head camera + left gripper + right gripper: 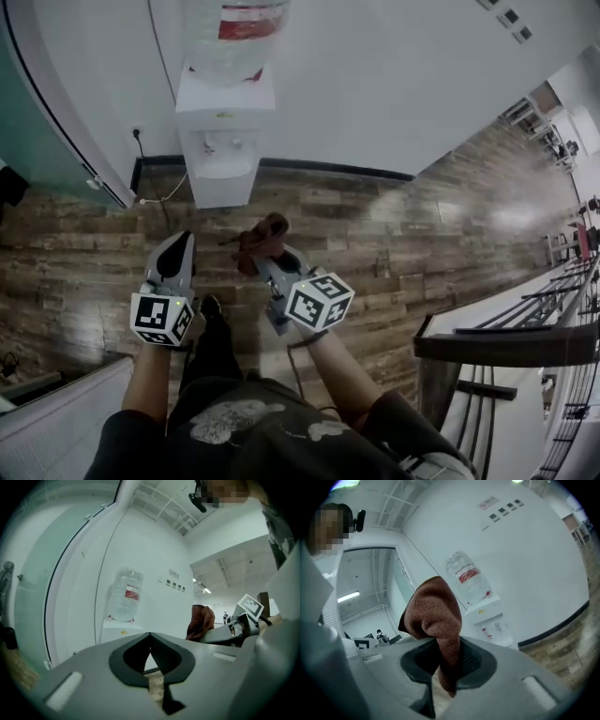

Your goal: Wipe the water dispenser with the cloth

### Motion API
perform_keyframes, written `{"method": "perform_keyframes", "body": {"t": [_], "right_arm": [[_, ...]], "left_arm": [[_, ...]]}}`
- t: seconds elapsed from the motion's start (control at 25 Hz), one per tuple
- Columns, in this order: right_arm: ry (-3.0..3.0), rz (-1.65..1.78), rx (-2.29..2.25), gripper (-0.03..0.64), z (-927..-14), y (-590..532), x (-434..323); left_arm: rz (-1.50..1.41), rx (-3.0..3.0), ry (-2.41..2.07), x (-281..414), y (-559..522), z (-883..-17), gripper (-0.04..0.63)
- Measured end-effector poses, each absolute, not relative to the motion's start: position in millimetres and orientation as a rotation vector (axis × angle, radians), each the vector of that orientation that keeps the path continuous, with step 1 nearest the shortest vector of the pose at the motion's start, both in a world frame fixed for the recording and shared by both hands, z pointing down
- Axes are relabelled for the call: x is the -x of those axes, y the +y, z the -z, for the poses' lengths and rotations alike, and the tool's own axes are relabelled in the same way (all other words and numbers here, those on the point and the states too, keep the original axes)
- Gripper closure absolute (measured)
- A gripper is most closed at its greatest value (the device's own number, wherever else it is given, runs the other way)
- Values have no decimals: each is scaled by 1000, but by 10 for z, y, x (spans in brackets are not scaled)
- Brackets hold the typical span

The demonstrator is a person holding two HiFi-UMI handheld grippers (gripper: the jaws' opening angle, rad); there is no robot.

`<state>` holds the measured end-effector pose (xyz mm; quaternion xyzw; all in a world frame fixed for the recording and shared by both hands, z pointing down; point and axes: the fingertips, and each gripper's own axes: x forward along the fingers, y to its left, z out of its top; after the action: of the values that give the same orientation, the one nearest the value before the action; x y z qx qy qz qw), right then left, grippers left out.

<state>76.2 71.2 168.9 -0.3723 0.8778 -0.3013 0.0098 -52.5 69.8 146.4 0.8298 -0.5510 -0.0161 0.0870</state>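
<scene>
A white water dispenser [223,141] stands against the white wall, topped by a clear bottle [234,37] with a red label. It also shows in the left gripper view as the dispenser [123,629] and in the right gripper view as the dispenser [492,618]. My right gripper [265,251] is shut on a brown-red cloth [258,239], whose bunch rises above the jaws as the cloth [436,620]. My left gripper [176,251] is shut and holds nothing. Both grippers hang well short of the dispenser, over the floor.
Wood-pattern floor [394,234] lies between me and the dispenser. A power cord [155,192] runs from a wall socket at the dispenser's left. A frosted glass partition [42,122] stands at the left. A metal railing [525,328] runs along the right.
</scene>
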Motion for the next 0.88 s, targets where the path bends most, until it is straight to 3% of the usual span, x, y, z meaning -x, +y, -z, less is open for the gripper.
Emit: {"method": "perform_keyframes", "body": {"t": [0.48, 0.88], "right_arm": [[2666, 869, 1271, 555, -1616, 2364, -2115], [2661, 863, 1266, 557, -1609, 2948, -2181]], "left_arm": [[27, -2447, -1670, -226, 2512, -1319, 577], [0, -2465, -1660, -341, 3135, -1191, 577]]}}
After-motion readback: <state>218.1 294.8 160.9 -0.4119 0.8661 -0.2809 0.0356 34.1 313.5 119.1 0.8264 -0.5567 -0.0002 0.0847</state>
